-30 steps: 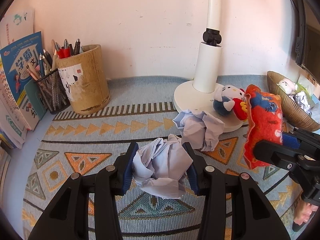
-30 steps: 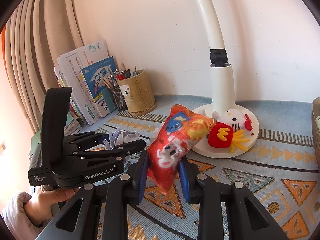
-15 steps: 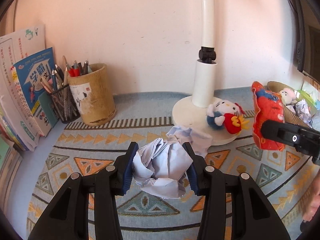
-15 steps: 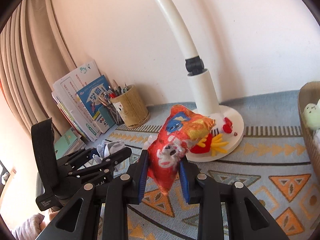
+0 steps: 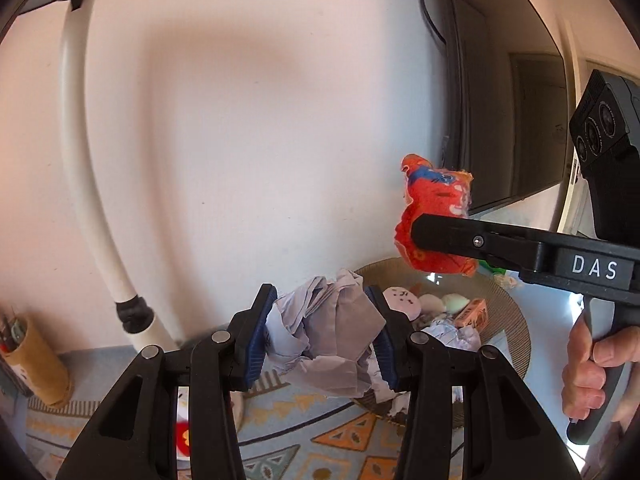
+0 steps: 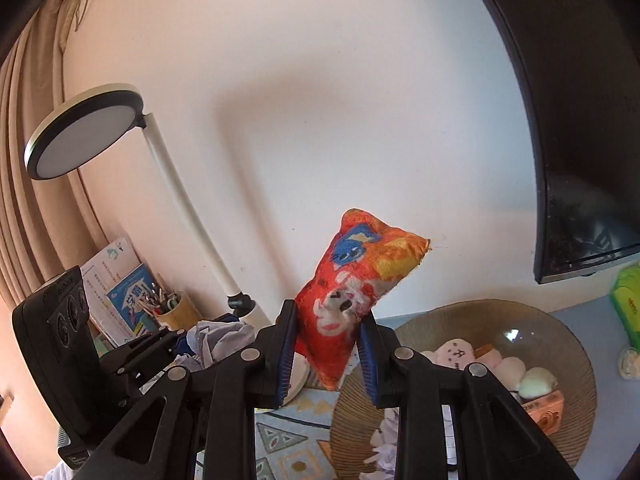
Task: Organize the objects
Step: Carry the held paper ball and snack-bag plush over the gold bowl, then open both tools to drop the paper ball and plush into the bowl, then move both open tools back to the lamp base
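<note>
Both loads nearing the part-filled round woven basket, the left gripper is clenching crumpled white paper and the right gripper a red printed fabric pouch, neither yet dropped in.

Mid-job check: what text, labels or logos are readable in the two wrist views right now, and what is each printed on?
"DAS": white letters on the black right gripper body, seen from the left wrist view.
Blue booklet by the curtain: large cover characters, too blurred to read.
Orange carton in the woven basket: print too small to read.
Green packet: print unreadable.
Black left gripper housing: embossed lettering, illegible.
</note>
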Motion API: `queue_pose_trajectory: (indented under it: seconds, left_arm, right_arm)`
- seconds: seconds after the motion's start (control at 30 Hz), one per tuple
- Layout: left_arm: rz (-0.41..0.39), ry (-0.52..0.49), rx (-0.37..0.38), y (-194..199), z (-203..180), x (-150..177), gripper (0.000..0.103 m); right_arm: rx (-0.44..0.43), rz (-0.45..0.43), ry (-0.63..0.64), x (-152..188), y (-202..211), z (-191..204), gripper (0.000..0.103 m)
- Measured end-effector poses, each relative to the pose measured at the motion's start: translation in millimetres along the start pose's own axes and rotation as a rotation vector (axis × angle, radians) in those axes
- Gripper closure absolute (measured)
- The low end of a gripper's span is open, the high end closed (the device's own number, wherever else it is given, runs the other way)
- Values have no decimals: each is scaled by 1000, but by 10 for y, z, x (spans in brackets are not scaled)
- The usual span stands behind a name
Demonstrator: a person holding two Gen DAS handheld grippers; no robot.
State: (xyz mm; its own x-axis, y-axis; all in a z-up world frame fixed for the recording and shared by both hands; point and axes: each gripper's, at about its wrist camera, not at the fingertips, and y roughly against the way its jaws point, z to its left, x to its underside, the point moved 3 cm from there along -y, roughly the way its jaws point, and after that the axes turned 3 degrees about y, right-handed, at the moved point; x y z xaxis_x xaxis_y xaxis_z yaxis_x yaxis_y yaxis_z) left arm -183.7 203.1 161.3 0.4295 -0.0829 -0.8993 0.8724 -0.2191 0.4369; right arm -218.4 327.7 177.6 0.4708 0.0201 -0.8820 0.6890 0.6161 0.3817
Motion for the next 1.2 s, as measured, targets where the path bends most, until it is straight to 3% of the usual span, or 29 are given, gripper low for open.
queue_pose_trajectory:
  seconds: [0.1,0.17,0.2,0.23,0.33,0.43,0.63,0.93,1.2]
  left_arm:
    - [30,-17,69,-235,-276,-4,56]
    - [101,-29,106,-460,-431,81,34]
    - [172,-32,115,-609,-497,151,2]
    - [210,-30,123,-721,-548,216,0]
    - [213,-24,126,-818,-632,345,0]
    - [217,-33,137,-838,-654,406,0]
    - [206,-14,97,-820,-425,378,0]
    - [170,-9,-8,-452,-22,183,0]
    - [140,70,-181,141,927,175,0]
  right_arm:
    - [52,33,-45,28,56,-338,75]
    - [104,82,-93,105,5,-609,66]
    - [146,109,-124,154,-37,-734,35]
    - [175,136,-159,208,-68,-870,0]
    - [244,168,-240,326,-71,-1172,0]
    - [271,167,-238,365,-11,-1319,0]
    - [283,141,-231,354,39,-1293,0]
    - [269,99,-169,130,94,-821,0]
    - [217,37,-119,-62,136,-238,0]
